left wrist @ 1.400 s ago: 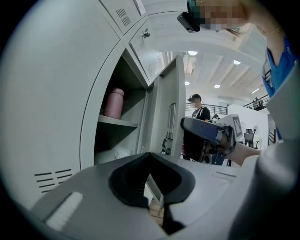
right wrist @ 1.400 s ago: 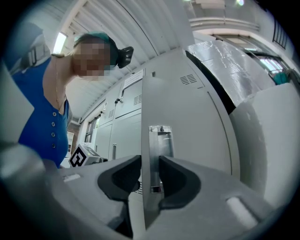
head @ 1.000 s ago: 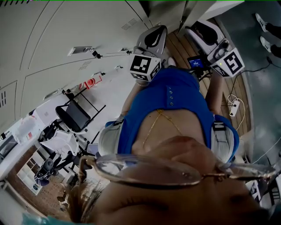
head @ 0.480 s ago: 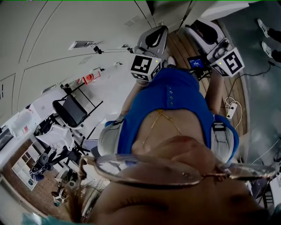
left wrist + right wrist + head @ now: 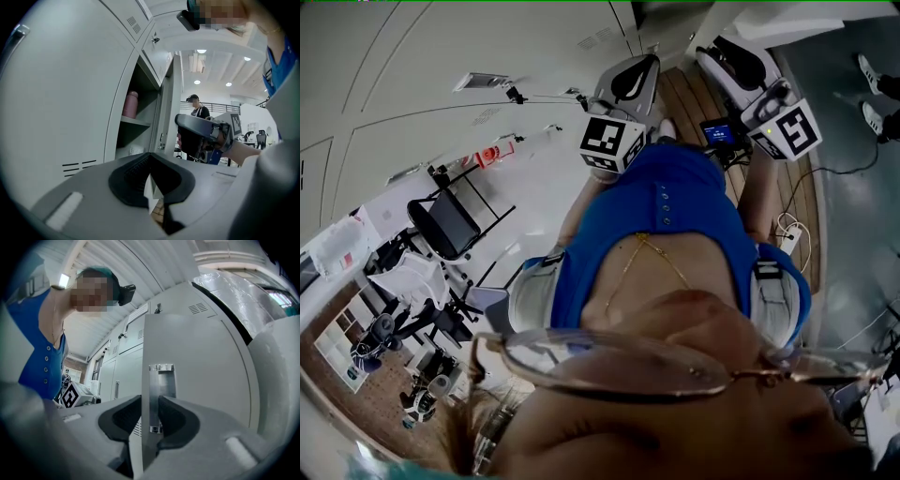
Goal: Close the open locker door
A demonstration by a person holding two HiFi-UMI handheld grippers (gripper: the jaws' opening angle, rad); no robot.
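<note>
The open locker (image 5: 140, 123) shows a shelf with a pink bottle (image 5: 131, 104). Its grey door (image 5: 201, 366) stands out edge-on, with a metal handle (image 5: 161, 394) near the free edge. My right gripper (image 5: 151, 420) straddles that edge just below the handle, its jaws closing with both pads against the door. It also shows in the left gripper view, right gripper (image 5: 201, 136), and in the head view, right gripper (image 5: 750, 75). My left gripper (image 5: 151, 187) hangs in front of the locker, slightly open with nothing between its pads. In the head view the left gripper (image 5: 623, 98) is beside the lockers.
Closed grey lockers (image 5: 441, 66) run along the left. A person (image 5: 197, 107) stands behind the door. A black chair (image 5: 450, 225) and other office gear sit at lower left. A power strip with cables (image 5: 795, 225) lies on the floor at right.
The head view has swung a little, so the room at the left has slid downward. Both grippers stay nearly where they were; the right one's marker cube has edged up.
</note>
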